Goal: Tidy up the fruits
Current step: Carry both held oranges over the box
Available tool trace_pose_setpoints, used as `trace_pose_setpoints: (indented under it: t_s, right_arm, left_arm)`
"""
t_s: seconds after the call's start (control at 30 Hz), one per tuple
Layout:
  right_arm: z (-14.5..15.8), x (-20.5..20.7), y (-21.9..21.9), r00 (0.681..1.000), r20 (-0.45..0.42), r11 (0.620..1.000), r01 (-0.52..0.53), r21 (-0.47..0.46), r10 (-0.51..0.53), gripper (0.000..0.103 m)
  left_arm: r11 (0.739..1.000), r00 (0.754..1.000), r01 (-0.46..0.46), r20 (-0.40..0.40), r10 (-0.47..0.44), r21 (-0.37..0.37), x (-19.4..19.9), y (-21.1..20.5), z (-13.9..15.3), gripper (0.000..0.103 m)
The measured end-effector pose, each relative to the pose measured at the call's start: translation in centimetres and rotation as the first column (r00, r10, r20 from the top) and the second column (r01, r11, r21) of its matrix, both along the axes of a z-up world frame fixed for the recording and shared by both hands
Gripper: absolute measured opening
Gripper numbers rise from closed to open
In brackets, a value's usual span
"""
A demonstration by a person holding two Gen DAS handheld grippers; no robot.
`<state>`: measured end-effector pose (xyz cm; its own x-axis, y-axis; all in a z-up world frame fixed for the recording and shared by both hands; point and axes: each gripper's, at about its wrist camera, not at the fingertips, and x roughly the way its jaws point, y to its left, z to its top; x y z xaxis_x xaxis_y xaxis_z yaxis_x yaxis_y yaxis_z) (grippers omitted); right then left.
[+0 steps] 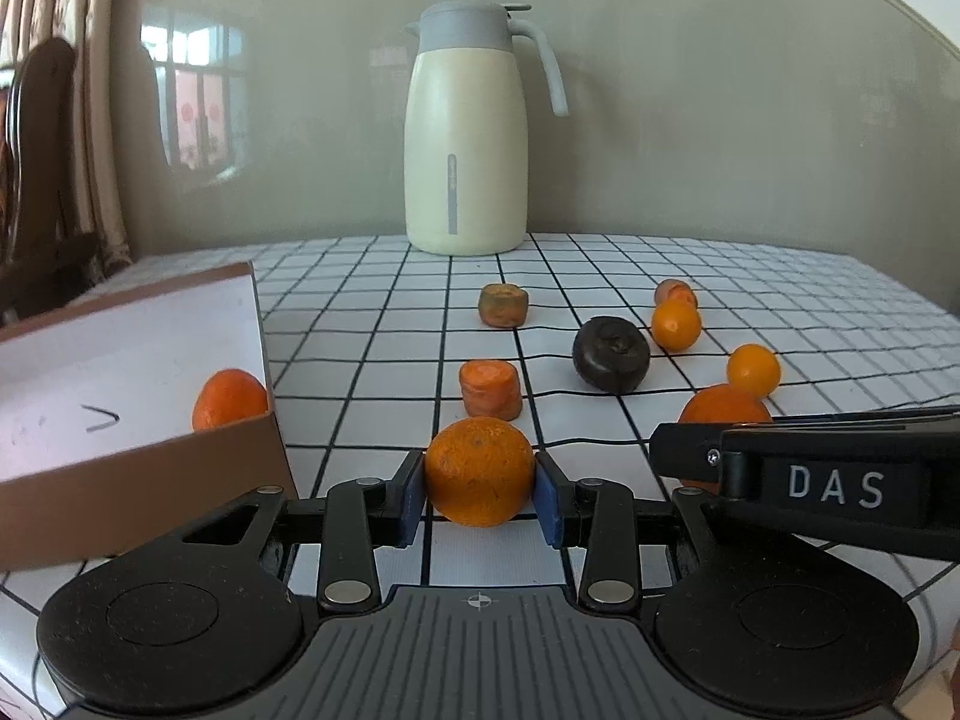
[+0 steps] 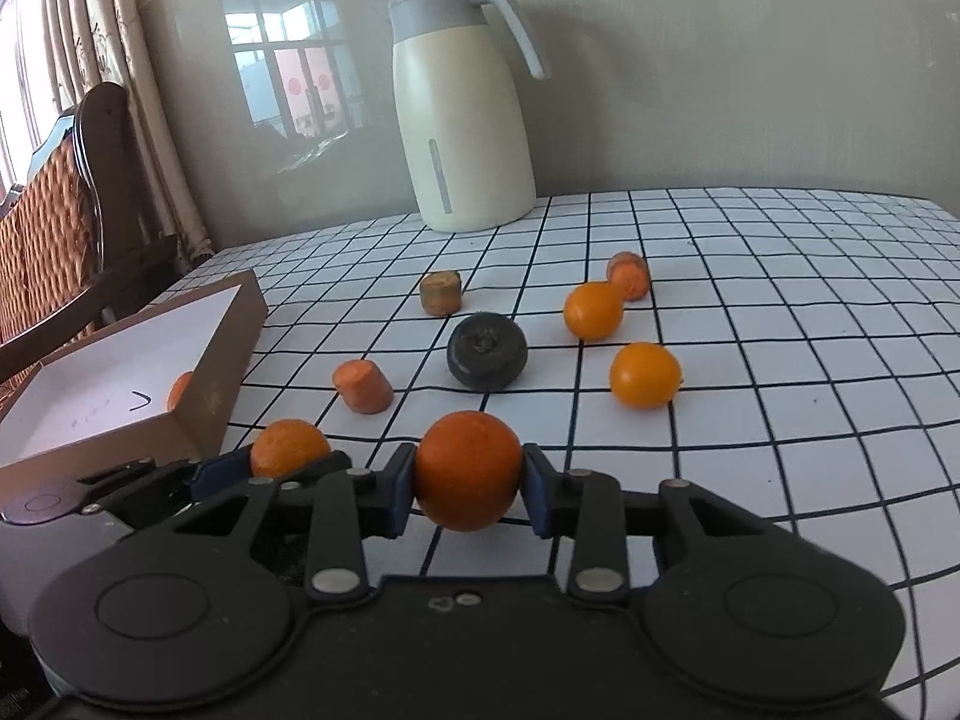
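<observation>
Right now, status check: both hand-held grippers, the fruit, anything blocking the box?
Left hand-held gripper shut on a mandarin. Right hand-held gripper shut on an orange. One fruit already in the box. Nothing in the way.

You see only a sliver of the orange in the box — the cardboard box wall hides the rest. The right gripper covers the lower half of an orange — its fingertips stay hidden.
</observation>
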<state>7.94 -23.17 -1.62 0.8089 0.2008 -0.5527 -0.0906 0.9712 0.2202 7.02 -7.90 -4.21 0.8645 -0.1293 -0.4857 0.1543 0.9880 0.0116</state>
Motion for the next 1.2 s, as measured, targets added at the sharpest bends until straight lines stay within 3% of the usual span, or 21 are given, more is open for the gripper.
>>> trace_pose_setpoints:
  t_s: [0.27,0.57,0.87,1.2]
  right_arm:
    - [0.8,-1.1,0.1,0.999,0.021,0.999,-0.029,-0.021,0.029,0.028]
    - [2.3,-2.4,3.0,0.987,0.073,0.99,-0.141,-0.02,0.142,0.028]
    - [3.2,-2.2,7.5,0.959,0.13,0.968,-0.252,-0.007,0.25,0.028]
    - [3.9,-1.2,12.1,0.932,0.188,0.949,-0.315,0.001,0.309,0.028]
  left_arm:
    - [0.999,1.0,0.021,0.019,-0.021,-0.024,-1.9,1.5,1.3,0.038]
    - [1.0,0.998,0.004,0.066,-0.002,-0.022,-4.7,5.6,3.3,0.038]
    - [0.993,0.988,-0.104,0.105,0.109,-0.053,-6.7,11.7,4.6,0.038]
    - [0.966,0.96,-0.238,0.125,0.249,-0.097,-7.2,16.9,5.1,0.038]
